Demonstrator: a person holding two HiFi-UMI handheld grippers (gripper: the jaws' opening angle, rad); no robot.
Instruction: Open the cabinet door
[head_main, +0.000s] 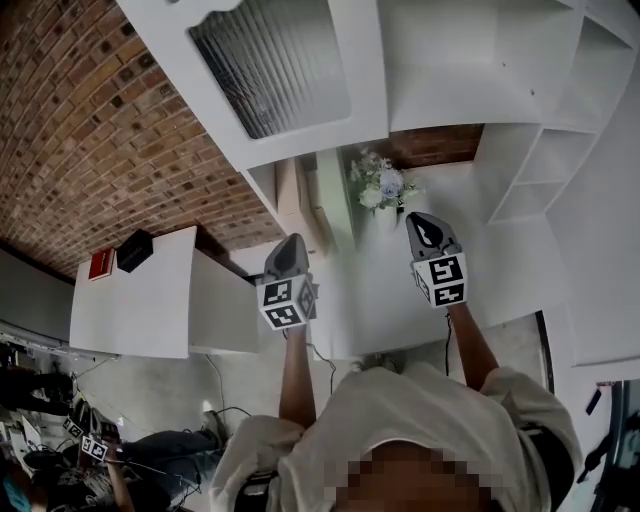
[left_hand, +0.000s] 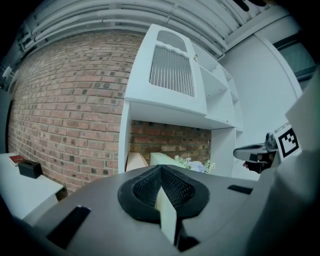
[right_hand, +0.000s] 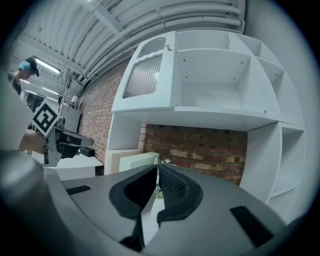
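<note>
The white cabinet door (head_main: 270, 60) with its ribbed glass panel sits at the cabinet's upper left and looks closed (right_hand: 145, 80). A small knob (right_hand: 169, 47) shows near its right edge. Both grippers hover side by side in front of the cabinet, well short of the door and below it. My left gripper (head_main: 290, 245) has its dark pads together at the tip (left_hand: 159, 170), with nothing held. My right gripper (head_main: 425, 222) is shut too, with only a thin slit between its pads (right_hand: 156, 170), and is empty. Each gripper shows in the other's view.
A flower bunch (head_main: 382, 185) and two pale boards (head_main: 300, 200) stand in the brick-backed niche under the door. Open white shelves (head_main: 540, 150) fill the right side. A low white table (head_main: 130, 295) at left carries a red book (head_main: 101, 264) and a black box (head_main: 134, 250).
</note>
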